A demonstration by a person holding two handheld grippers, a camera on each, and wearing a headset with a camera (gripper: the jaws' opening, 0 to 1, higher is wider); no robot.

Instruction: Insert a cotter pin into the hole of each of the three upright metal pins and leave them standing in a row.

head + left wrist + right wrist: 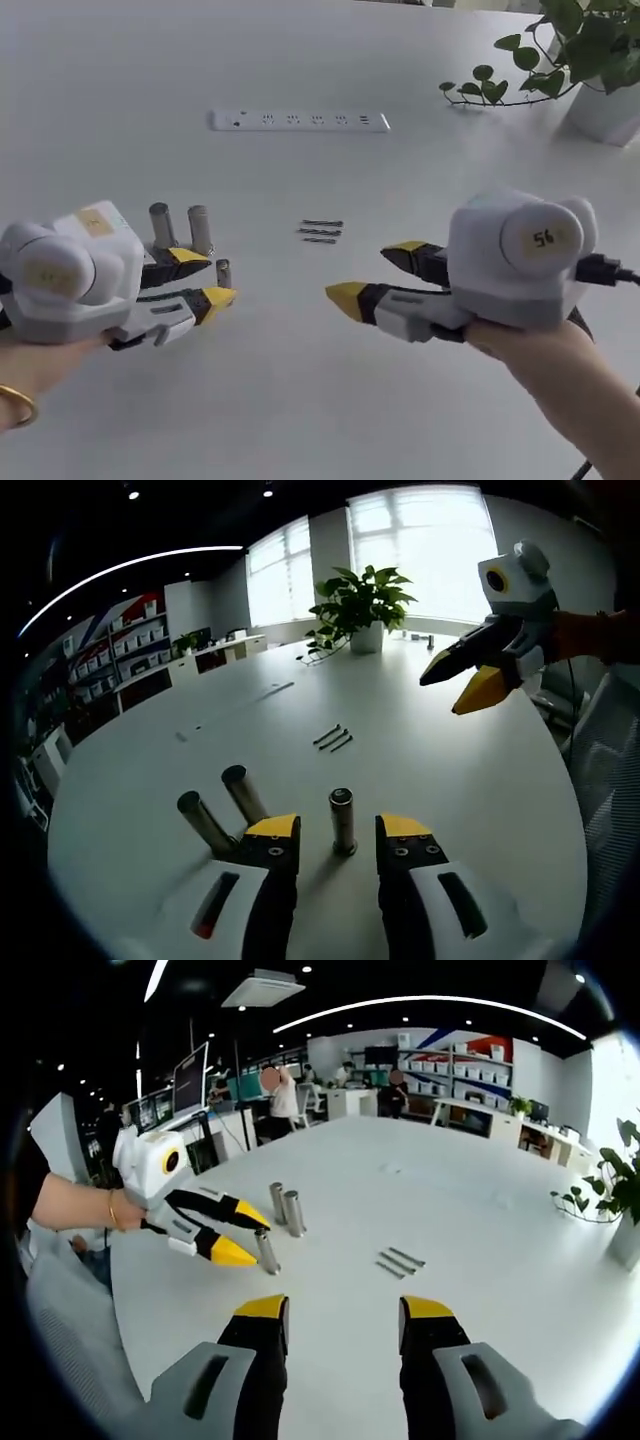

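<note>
Parted to a middling gap and gripping nothing: the yellow-tipped jaws of the left gripper (337, 830), held low over the left part of the white tabletop (300, 400). Between those tips in the left gripper view, a short grey metal pin (343, 820), upright, with clear space on either side and touched by neither jaw. Just past the same gripper, two taller grey metal cylinders (160, 225), upright and side by side, nearly touching each other, standing a little apart from the short one toward the tabletop's far edge. At the wrist behind, a thin gold bangle (12, 405).

Spread wide and empty: the right gripper (365, 270), hovering over bare surface toward the near right edge, tips aimed left at the other gripper. In the right gripper view, all three uprights ahead and to the left, close by the left gripper's tips.

Near the middle of the tabletop, beyond the gap between the two grippers: three thin dark cotter pins (321, 231), flat, parallel and close together, well apart from the uprights.

Farther off, toward the far edge, a long white power strip (300, 121). At the far right corner, a leafy green plant in a white pot (590, 60).
</note>
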